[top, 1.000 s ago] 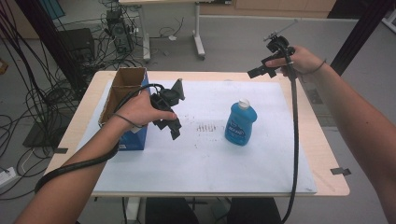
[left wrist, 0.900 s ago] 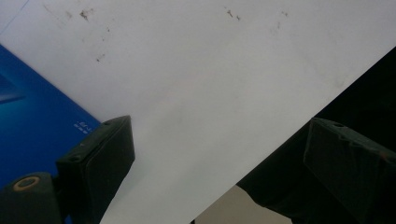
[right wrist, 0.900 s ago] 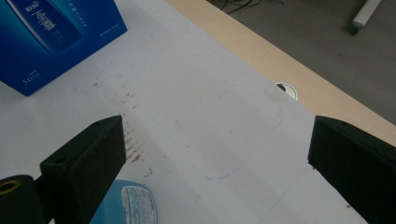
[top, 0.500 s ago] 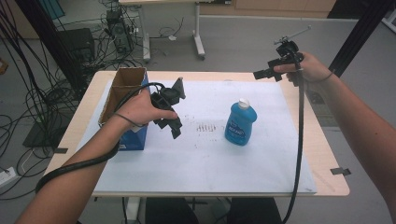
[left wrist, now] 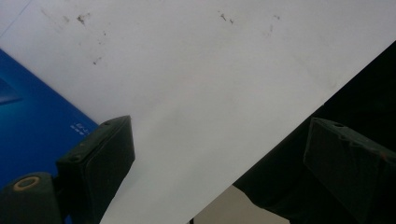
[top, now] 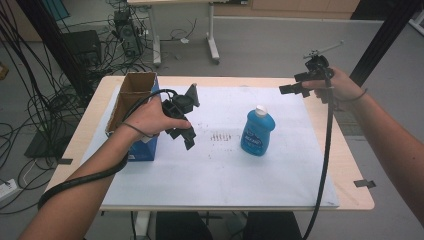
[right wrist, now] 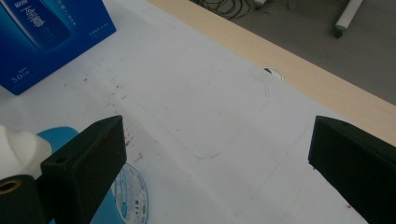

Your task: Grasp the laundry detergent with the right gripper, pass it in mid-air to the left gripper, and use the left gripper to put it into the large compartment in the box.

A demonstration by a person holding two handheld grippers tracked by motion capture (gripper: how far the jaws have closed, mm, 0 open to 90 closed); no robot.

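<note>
A blue bottle [top: 260, 132] with a white cap stands upright on the white sheet [top: 225, 175], right of the middle. A blue carton [top: 134, 117] with an open cardboard top stands at the left. My left gripper [top: 186, 137] hovers just right of the carton, tilted down toward the sheet. Its jaws stand wide apart in the left gripper view, my left gripper [left wrist: 219, 126] holding nothing. My right gripper [top: 296, 83] hangs in the air over the far right corner, open and empty. In the right gripper view the bottle [right wrist: 128, 191] sits behind the left jaw of my right gripper [right wrist: 217, 126].
The sheet covers most of a wooden table [top: 350, 155], which has a cable hole [right wrist: 273, 72] near its far edge. The carton [right wrist: 46, 37] lies beyond the bottle. Cables [top: 30, 125] and another table's legs [top: 212, 40] are on the floor behind.
The right hand has carried its gripper rightward and a little lower, away from the bottle. The left hand and gripper have stayed where they were.
</note>
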